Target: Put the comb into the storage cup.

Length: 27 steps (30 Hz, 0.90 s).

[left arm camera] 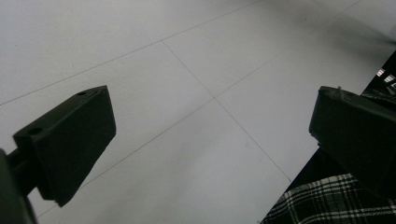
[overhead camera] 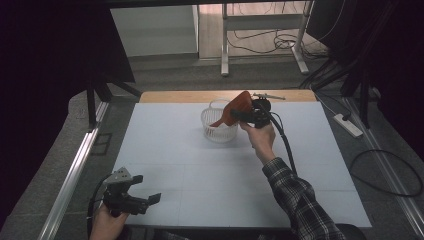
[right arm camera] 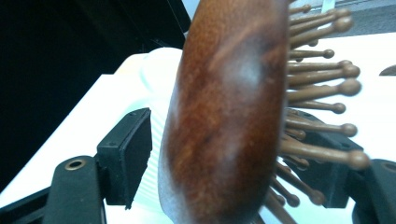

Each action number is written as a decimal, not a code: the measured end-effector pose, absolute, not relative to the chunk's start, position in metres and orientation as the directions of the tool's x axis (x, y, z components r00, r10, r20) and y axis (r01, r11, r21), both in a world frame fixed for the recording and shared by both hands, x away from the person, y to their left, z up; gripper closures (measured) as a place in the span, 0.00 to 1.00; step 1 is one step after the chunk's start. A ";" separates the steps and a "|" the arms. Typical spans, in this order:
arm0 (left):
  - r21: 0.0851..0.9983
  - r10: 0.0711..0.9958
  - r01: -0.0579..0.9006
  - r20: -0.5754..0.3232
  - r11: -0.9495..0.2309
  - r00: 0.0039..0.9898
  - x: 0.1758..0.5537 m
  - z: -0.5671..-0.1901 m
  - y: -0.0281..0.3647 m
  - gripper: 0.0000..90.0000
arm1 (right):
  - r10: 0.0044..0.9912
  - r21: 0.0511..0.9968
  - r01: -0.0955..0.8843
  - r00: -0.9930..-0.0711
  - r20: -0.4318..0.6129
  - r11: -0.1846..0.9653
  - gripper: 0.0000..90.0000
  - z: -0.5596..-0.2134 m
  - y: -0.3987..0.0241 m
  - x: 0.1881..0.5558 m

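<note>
- Nearest in the high view, the left gripper [overhead camera: 150,201] sits at the worktop's [overhead camera: 175,150] near left corner, held in a hand [overhead camera: 106,222], its fingers apart with nothing between them. Farther back, the right gripper [overhead camera: 234,116] is held up by a hand [overhead camera: 261,136] in a plaid sleeve [overhead camera: 300,200], beside a white basket [overhead camera: 218,126] near the far middle of the worktop. A reddish-brown wooden hairbrush [overhead camera: 234,107] slants down from this gripper, its lower end over the basket's opening.
- Left gripper view: both black fingers [left arm camera: 70,140] stand wide apart over the bare white worktop [left arm camera: 196,70]; a bit of plaid cloth [left arm camera: 322,200] shows at the bottom right.
- Right gripper view: the hairbrush [right arm camera: 224,116] stands between the fingers [right arm camera: 128,154], wooden back towards the left one, pins [right arm camera: 322,84] towards the right one. A gap shows between the left finger and the wood, so the fingers are apart and not pressing there; the right finger is half hidden behind the pins. The basket's white rim [right arm camera: 159,70] lies behind the brush.
</note>
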<state>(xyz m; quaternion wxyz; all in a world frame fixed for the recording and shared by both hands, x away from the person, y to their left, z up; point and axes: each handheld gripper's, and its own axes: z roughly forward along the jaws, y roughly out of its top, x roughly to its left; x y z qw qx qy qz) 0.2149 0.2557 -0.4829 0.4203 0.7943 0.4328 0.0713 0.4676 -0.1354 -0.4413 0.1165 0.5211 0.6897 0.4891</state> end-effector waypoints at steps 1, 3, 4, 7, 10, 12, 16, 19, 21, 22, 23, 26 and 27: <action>0.729 0.748 0.629 -0.252 -0.271 0.614 0.215 -0.483 0.256 0.01 | 0.834 0.797 0.604 -0.432 0.344 -0.016 0.27 -0.441 -0.135 0.468; 0.729 0.748 0.629 -0.251 -0.271 0.614 0.215 -0.483 0.256 0.01 | 0.837 0.798 0.602 -0.434 0.334 -0.006 0.26 -0.441 -0.135 0.467; 0.729 0.748 0.629 -0.251 -0.271 0.614 0.215 -0.483 0.256 0.01 | 0.838 0.800 0.600 -0.436 0.327 0.000 0.25 -0.441 -0.135 0.467; 0.729 0.748 0.629 -0.252 -0.271 0.614 0.215 -0.483 0.256 0.01 | 0.844 0.803 0.596 -0.441 0.304 0.021 0.22 -0.440 -0.135 0.467; 0.728 0.748 0.629 -0.251 -0.272 0.614 0.215 -0.483 0.255 0.01 | 0.847 0.808 0.588 -0.446 0.288 0.035 0.19 -0.439 -0.135 0.467; 0.728 0.748 0.629 -0.252 -0.271 0.614 0.215 -0.483 0.255 0.01 | 0.846 0.809 0.586 -0.451 0.284 0.041 0.18 -0.439 -0.136 0.467; 0.728 0.748 0.629 -0.250 -0.273 0.615 0.215 -0.483 0.255 0.01 | 0.846 0.811 0.581 -0.464 0.265 0.064 0.16 -0.436 -0.135 0.467; 0.728 0.748 0.629 -0.251 -0.272 0.614 0.215 -0.483 0.255 0.01 | 0.845 0.810 0.580 -0.474 0.248 0.087 0.15 -0.434 -0.135 0.466; 0.728 0.748 0.629 -0.250 -0.273 0.615 0.215 -0.483 0.255 0.01 | 0.845 0.810 0.579 -0.476 0.244 0.092 0.15 -0.434 -0.135 0.466; 0.728 0.748 0.628 -0.250 -0.274 0.615 0.215 -0.483 0.255 0.01 | 0.843 0.811 0.577 -0.480 0.242 0.095 0.15 -0.433 -0.134 0.466; 0.728 0.748 0.629 -0.249 -0.274 0.615 0.215 -0.483 0.255 0.01 | 0.843 0.810 0.577 -0.484 0.237 0.103 0.14 -0.433 -0.135 0.466; 0.728 0.748 0.629 -0.249 -0.274 0.615 0.215 -0.483 0.255 0.01 | 0.840 0.813 0.568 -0.498 0.215 0.128 0.14 -0.432 -0.134 0.465; 0.727 0.749 0.630 -0.251 -0.273 0.614 0.215 -0.483 0.255 0.01 | 0.840 0.813 0.566 -0.501 0.207 0.137 0.13 -0.431 -0.134 0.465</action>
